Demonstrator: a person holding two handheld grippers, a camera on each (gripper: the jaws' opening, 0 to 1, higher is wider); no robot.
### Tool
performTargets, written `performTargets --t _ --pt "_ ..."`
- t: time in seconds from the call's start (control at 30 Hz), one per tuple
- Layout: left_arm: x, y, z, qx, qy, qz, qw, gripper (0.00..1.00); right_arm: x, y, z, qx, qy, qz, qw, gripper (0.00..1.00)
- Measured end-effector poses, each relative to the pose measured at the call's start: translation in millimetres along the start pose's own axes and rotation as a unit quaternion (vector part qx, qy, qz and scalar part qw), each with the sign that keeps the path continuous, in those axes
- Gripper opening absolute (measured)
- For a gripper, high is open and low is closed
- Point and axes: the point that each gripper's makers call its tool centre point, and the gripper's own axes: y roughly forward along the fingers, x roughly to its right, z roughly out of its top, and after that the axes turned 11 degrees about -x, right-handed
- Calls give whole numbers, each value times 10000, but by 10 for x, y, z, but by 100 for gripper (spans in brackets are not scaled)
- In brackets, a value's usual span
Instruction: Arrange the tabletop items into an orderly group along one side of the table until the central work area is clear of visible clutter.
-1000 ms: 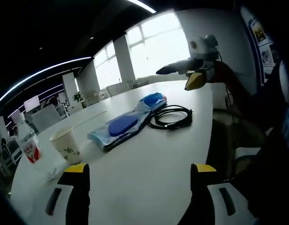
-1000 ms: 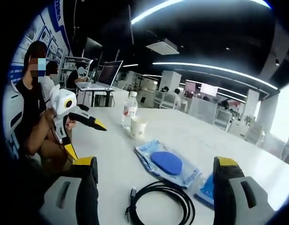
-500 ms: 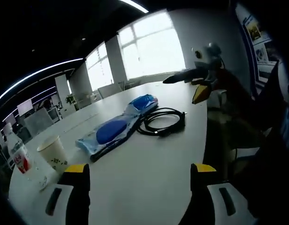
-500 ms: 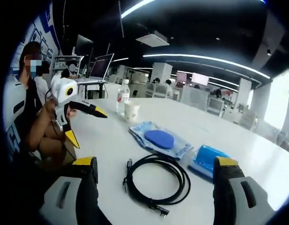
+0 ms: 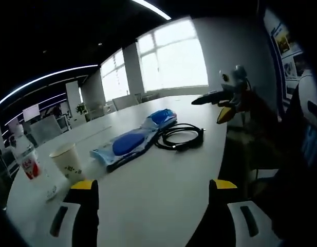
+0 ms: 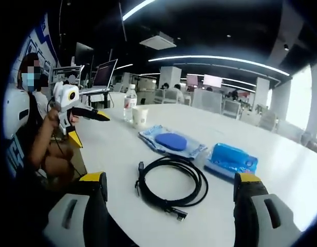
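Note:
On the white table a water bottle, a paper cup, a clear package with a blue round pad, a blue packet and a coiled black cable lie in a row. My left gripper hovers open over bare tabletop, short of the cup. My right gripper is open just above the cable, with the pad package and blue packet beyond it. Cup and bottle stand farther off. Each gripper shows in the other's view, right and left, both held off the table edge with jaws apart.
A person sits at the table's rounded end and holds the grippers. Beyond the table stand a laptop, office chairs and bright windows. Bare tabletop lies beside the cable.
Both views have shifted with the hands. The right gripper view now takes in the whole cable and blue packet. The items lie where they were and both grippers stay open.

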Motion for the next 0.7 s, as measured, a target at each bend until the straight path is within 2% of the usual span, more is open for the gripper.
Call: performTargets --t 0.13,0.23,0.37,0.5,0.7 --pt "-34 -93 -28 55 -33 26 10000 89 58 -25 -51 -30 77 -111 9999 100" --pt "-111 -195 -36 254 -44 112 9996 90 128 -50 -112 -52 176 -206 9996 100" --pt "-224 -291 -161 197 -212 204 9994 92 225 -72 -215 -76 369 -258 9990 100" --pt "-347 -417 -267 171 -330 369 9986 96 236 -104 -286 -124 386 -286 9988 100" --pt "-423 -540 -381 162 -343 438 9983 100 273 -124 -354 -228 298 -340 9987 100"
